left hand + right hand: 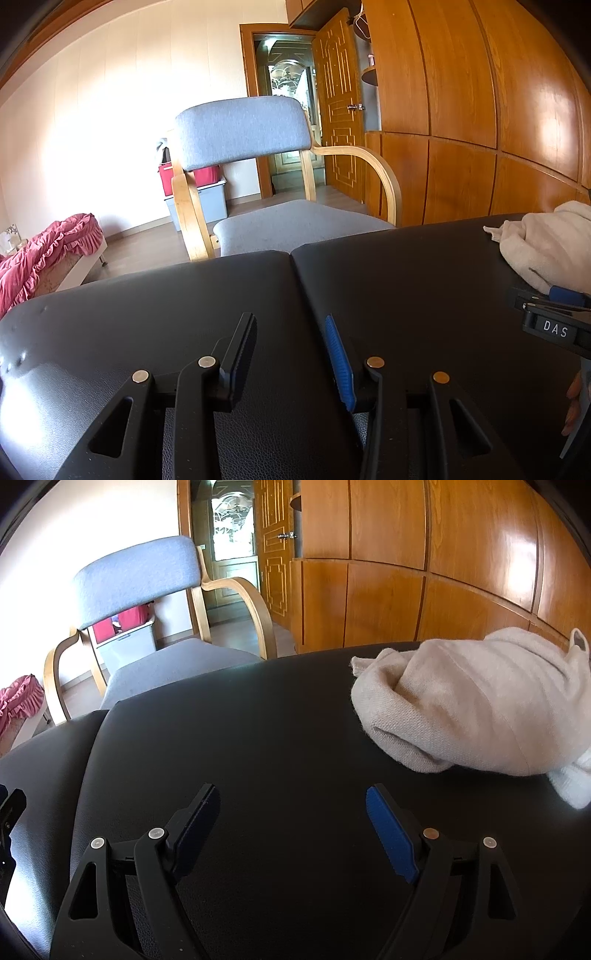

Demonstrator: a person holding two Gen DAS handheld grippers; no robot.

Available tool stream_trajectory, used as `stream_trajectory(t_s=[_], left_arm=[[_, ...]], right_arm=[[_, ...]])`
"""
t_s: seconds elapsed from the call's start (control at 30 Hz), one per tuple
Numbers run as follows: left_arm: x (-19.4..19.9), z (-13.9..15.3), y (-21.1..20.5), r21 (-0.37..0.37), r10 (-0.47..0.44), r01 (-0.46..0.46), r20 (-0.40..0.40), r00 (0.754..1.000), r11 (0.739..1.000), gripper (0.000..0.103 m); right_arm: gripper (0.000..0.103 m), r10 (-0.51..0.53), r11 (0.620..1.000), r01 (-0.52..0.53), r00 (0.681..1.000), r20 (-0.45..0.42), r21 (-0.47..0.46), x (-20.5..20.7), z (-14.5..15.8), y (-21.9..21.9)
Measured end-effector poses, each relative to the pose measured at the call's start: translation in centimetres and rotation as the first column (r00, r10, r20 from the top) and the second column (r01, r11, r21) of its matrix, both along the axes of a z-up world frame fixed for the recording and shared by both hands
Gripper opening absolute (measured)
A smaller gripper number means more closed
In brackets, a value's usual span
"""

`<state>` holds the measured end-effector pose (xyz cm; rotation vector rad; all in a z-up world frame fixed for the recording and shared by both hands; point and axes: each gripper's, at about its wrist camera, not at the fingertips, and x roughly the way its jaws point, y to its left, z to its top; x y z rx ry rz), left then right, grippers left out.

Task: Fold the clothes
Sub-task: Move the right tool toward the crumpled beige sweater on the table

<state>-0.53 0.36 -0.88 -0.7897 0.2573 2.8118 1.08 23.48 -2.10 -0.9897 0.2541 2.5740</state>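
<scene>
Cream-coloured knitted fabric, a soft bundled garment [476, 705], is lying bunched and rolled on the black padded leather tabletop [258, 720], at its far right edge. I am holding my left gripper [291, 354] and right gripper [291, 827] spread and empty, short of that bundle. Loosely rolled or not yet laid out, I cannot judge; either way, nothing is being pinched.

One cream garment [469, 705] — one chair [147, 590] — two hand-held grippers.

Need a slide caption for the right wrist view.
Open right gripper over black leather surface, crumpled cream knit garment ahead-right.
</scene>
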Motion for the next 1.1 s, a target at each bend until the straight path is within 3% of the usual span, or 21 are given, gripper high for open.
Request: stream_trajectory(t_s=[0.53,0.9,1.1], left_arm=[[-1.1,-0.6,0.2,-0.002,0.013,-0.013,0.053,0.999,1.0,0.039],[-1.5,-1.0,0.1,-0.025,0.017,-0.015,0.103,0.995,1.0,0.039],[-1.9,-1.1,0.0,-0.005,0.02,-0.019,0.12,0.993,1.0,0.039]], right_arm=[[0.084,-0.003,0.998,0.003,1.0,0.01,-0.065,-0.3,-0.7,1.0],[0.084,-0.014,0.948,0.011,1.0,-0.008,-0.319,0.5,-2.2,5.4],[0.084,-0.091,0.973,0.084,0.995,-0.026,-0.215,1.7,-0.8,7.5]])
